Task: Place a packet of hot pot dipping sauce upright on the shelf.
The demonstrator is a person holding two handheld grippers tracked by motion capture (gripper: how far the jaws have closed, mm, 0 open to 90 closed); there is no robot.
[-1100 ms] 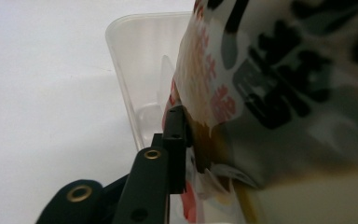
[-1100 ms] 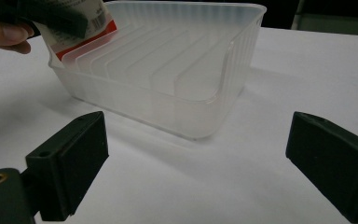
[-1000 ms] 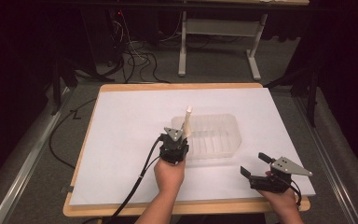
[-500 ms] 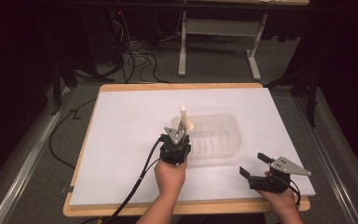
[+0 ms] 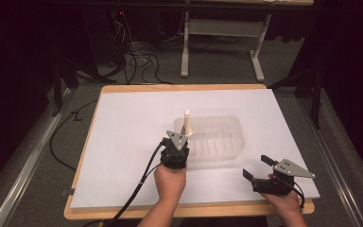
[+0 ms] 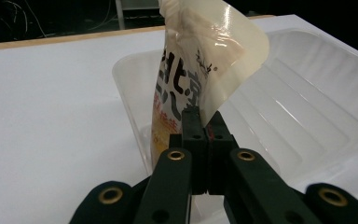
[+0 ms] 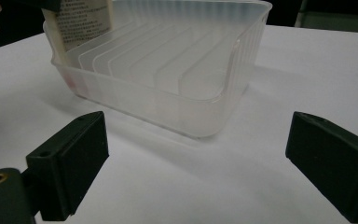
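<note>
- Right claw [image 5: 259, 169], nearest me: jaws wide apart, nothing between them, low over the white worktop [image 5: 123, 132].
- Left claw [image 6: 204, 126]: I see its jaws just closed, pinching the pouch [image 6: 200, 70] upright.
- Pouch sits at the near-left end of the clear tray [image 5: 217, 137].

This looks like a lab or test room rather than a home. A wooden-edged table [image 5: 123, 88] under a white sheet [image 5: 137, 123] stands on grey carpet [image 5: 217, 71], ringed by black curtains [image 5: 19, 56]. Beyond its far edge, tangled cables [image 5: 137, 59] trail across the floor beside a metal desk frame [image 5: 222, 33].
</note>
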